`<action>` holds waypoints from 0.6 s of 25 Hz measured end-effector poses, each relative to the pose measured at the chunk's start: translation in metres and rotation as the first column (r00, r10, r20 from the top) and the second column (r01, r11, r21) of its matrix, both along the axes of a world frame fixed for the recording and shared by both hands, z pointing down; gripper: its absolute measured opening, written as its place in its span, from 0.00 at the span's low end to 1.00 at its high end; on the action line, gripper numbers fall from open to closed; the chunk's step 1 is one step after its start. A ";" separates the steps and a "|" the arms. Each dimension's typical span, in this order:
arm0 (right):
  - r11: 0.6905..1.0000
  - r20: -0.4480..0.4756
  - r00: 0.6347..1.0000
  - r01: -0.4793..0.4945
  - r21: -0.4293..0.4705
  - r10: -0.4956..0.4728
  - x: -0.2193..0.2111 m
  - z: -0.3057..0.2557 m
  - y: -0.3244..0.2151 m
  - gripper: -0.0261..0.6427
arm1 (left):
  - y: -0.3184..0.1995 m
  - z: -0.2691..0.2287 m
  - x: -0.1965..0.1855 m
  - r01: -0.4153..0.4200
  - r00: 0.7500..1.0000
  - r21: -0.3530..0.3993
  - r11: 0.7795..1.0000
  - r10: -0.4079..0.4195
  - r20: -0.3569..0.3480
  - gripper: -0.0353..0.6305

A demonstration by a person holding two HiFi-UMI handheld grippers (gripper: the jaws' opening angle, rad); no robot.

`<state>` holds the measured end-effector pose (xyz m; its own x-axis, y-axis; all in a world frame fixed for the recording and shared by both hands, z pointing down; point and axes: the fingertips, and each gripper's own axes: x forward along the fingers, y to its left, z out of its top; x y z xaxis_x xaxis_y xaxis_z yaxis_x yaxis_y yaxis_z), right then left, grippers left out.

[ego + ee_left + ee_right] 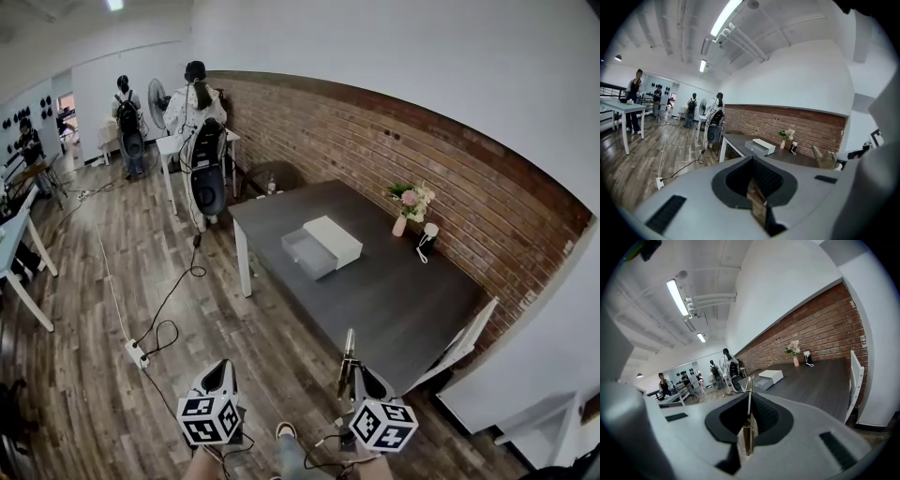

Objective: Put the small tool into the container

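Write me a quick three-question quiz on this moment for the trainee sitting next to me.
1. The right gripper is: A) open and empty; B) shut on the small tool; C) shut on a cable.
2. True or false: the small tool already lies in the white container.
3. Fill in: the vase of flowers stands on the dark table, close to the ___ wall.
Key: 1 B; 2 false, it is in the gripper, short of the table; 3 brick.
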<state>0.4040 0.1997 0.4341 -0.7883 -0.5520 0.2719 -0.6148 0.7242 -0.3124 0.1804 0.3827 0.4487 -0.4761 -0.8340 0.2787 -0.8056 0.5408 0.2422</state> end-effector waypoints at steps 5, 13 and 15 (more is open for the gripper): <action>1.000 -0.008 1.000 0.013 0.004 -0.012 -0.037 0.004 -0.029 0.07 | -0.023 0.007 -0.038 0.017 1.000 0.005 1.000 -0.017 -0.015 0.05; 1.000 -0.010 1.000 0.008 0.022 -0.008 -0.105 -0.006 -0.109 0.07 | -0.101 -0.004 -0.106 0.002 1.000 0.017 1.000 -0.002 -0.002 0.05; 1.000 -0.013 1.000 0.009 0.028 -0.009 -0.123 -0.007 -0.130 0.07 | -0.118 -0.004 -0.124 0.008 1.000 0.017 1.000 -0.008 -0.002 0.05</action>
